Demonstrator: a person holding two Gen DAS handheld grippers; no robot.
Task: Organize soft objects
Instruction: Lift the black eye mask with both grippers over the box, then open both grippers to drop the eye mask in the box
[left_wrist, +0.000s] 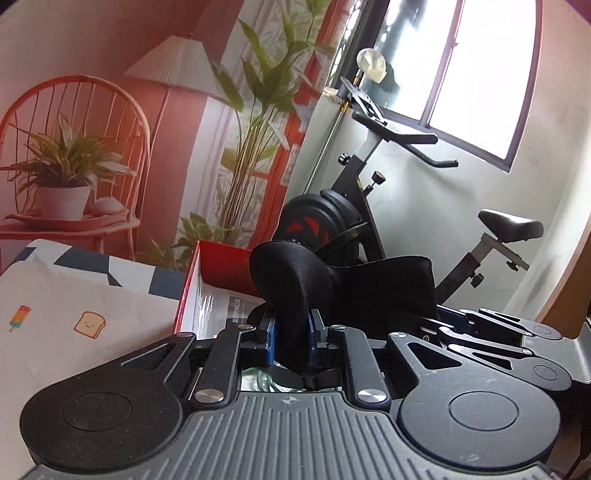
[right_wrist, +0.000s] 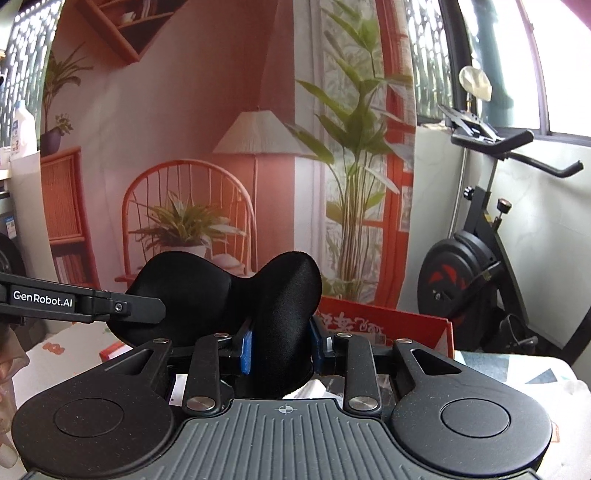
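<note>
1. The exercise bike (left_wrist: 369, 206) stands behind, near the window, and a printed backdrop with a chair and plants covers the wall; they are well apart from the work.

2. The red box (left_wrist: 207, 280) lies open on the tabletop (left_wrist: 74, 306), which carries a cloth with small food drawings. The box sits below and behind the held thing.

3. The black sleep mask (right_wrist: 236, 291) is in the air above the box, stretched between the two tools. It looks padded and light, with a smooth satin surface that may slip. It is soft: it bends and folds where it is pinched, and the middle sags into a saddle shape.

4. The right gripper (right_wrist: 282, 347) has its jaws nearly closed on one lobe of the mask; the blue pads press the padding from both sides and squeeze it thin.

5. The left gripper (left_wrist: 291, 343) has its jaws almost fully closed on the other lobe, pinched in the same way.

6. As a judgement, the best hold is deep on the thick padded lobes, not on the thin edge, because the smooth cloth can slide out. It is not fragile, so a firm pinch seems safe.
</note>
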